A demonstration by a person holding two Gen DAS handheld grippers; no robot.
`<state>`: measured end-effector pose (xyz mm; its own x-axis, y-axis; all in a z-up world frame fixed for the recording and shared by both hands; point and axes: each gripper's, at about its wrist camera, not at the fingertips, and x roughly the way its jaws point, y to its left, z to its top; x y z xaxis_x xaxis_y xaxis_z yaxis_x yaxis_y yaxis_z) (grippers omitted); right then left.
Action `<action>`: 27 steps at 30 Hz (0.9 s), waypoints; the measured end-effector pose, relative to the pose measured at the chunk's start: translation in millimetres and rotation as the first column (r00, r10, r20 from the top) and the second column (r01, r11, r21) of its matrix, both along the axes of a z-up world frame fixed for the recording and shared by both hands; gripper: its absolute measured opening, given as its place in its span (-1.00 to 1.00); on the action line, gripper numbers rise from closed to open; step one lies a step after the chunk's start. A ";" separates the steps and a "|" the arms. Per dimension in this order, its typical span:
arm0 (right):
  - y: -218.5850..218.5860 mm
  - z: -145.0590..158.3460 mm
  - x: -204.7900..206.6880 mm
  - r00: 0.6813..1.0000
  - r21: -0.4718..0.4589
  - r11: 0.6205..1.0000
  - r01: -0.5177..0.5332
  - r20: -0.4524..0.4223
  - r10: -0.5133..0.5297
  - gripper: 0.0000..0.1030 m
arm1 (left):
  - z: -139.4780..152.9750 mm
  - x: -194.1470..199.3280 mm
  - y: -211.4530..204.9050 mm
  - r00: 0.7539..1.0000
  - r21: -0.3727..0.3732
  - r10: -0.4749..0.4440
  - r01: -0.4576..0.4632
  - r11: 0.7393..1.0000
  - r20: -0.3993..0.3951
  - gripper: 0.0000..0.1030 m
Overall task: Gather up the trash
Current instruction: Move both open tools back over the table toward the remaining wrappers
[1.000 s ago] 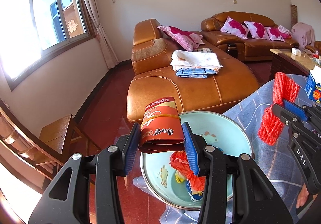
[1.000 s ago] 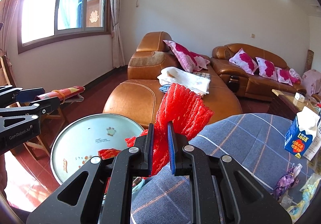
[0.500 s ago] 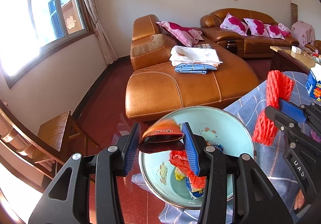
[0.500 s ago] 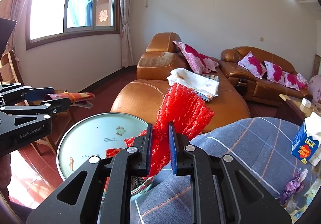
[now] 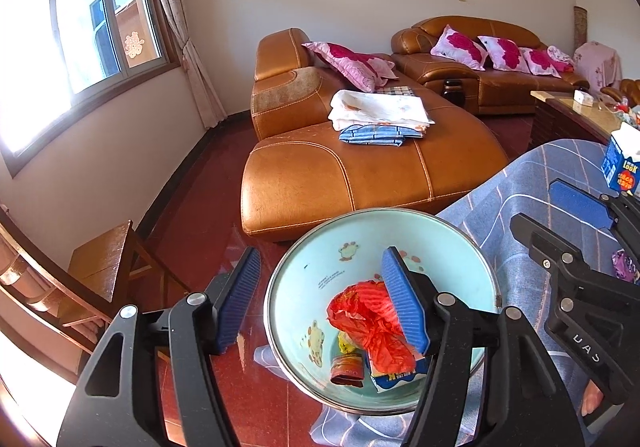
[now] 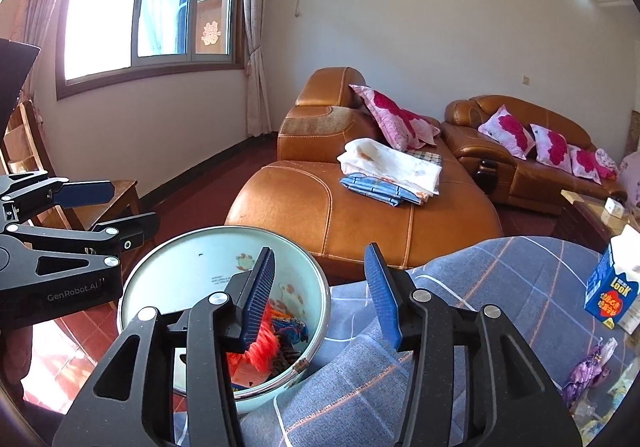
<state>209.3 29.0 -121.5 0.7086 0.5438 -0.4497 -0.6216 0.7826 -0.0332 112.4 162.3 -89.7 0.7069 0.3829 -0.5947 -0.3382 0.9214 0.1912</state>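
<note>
Now both grippers opening, empty: left gripper [image 5: 322,297], right gripper [image 6: 320,289]; red wrapper [image 5: 370,321], red net dropped into basin [image 5: 460,243].

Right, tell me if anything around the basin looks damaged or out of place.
The enamel basin sits half off the table edge, overhanging the red floor, so it could tip. Its rim has a dark chip by the checked tablecloth. The trash, including the red mesh, lies inside.

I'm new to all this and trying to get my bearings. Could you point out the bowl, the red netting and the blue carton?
bowl [image 5: 352,243]: left wrist view, bare inner wall.
red netting [image 5: 368,323]: left wrist view, crumpled middle, inside the bowl.
blue carton [image 6: 610,297]: right wrist view, printed front face.
</note>
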 end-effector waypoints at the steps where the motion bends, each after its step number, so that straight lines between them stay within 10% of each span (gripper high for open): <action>1: 0.0 0.0 -0.6 1.000 0.000 1.000 0.002 0.002 -0.002 -0.01 | 0.2 0.0 0.0 1.000 -0.003 -0.002 0.002 1.000 0.000 0.27; 16: -67.8 1.3 -23.3 0.977 -0.077 0.975 0.209 -0.034 -0.212 0.15 | -16.8 1.6 -64.8 0.984 -0.038 -0.174 0.172 0.984 -0.040 0.43; 27: -213.9 -2.2 -60.4 0.858 -0.091 0.860 0.503 -0.069 -0.509 0.28 | -25.7 2.7 -157.3 0.918 -0.052 -0.393 0.391 0.919 -0.055 0.50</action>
